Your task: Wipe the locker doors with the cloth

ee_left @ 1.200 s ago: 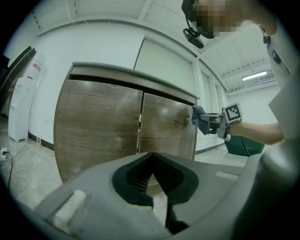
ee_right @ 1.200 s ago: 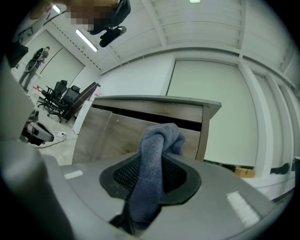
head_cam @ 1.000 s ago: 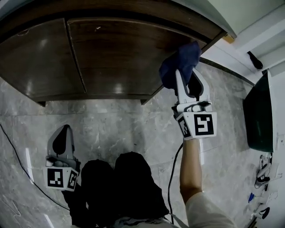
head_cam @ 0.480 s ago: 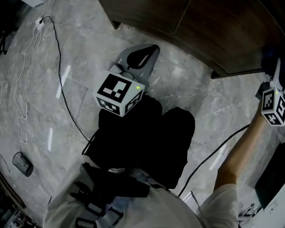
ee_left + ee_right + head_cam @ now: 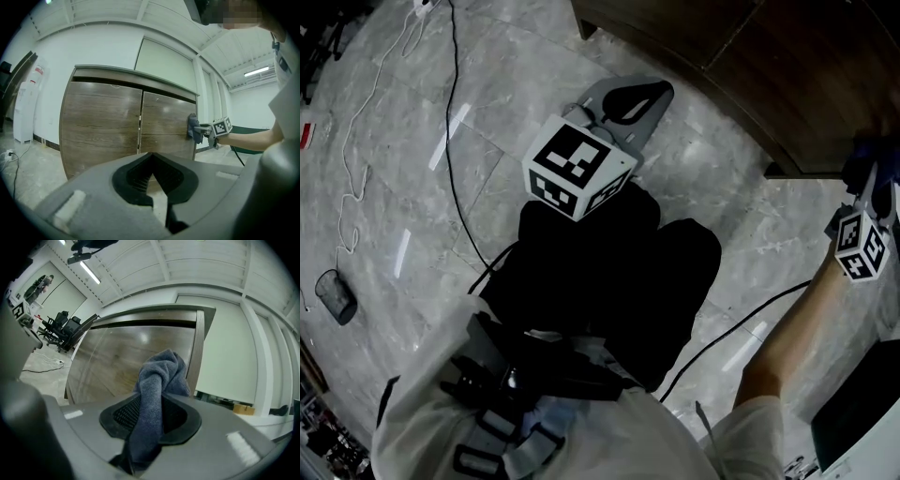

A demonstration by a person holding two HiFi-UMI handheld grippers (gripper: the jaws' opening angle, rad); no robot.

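The dark wooden locker [image 5: 741,56] has two doors, the left door [image 5: 101,117] and the right door [image 5: 166,122]. A blue-grey cloth [image 5: 161,371] is bunched between the jaws of my right gripper [image 5: 157,401], which is shut on it. The cloth [image 5: 193,129] presses on the right door's outer edge, with the right gripper [image 5: 212,129] behind it. In the head view the cloth [image 5: 879,150] and right gripper [image 5: 874,183] sit at the frame's right edge. My left gripper [image 5: 664,86] is held low in front of the locker, shut and empty [image 5: 151,159].
Grey marble floor [image 5: 412,216] with thin cables [image 5: 450,141] and a small dark object [image 5: 336,295] at the left. The person's black trousers [image 5: 609,272] fill the middle. A dark screen [image 5: 862,412] stands at the lower right. A white dispenser [image 5: 26,112] stands left of the locker.
The head view has swung from the locker front down towards the floor and the person's legs. The left gripper now sits higher and nearer the camera. The right gripper still holds the cloth at the locker's right end.
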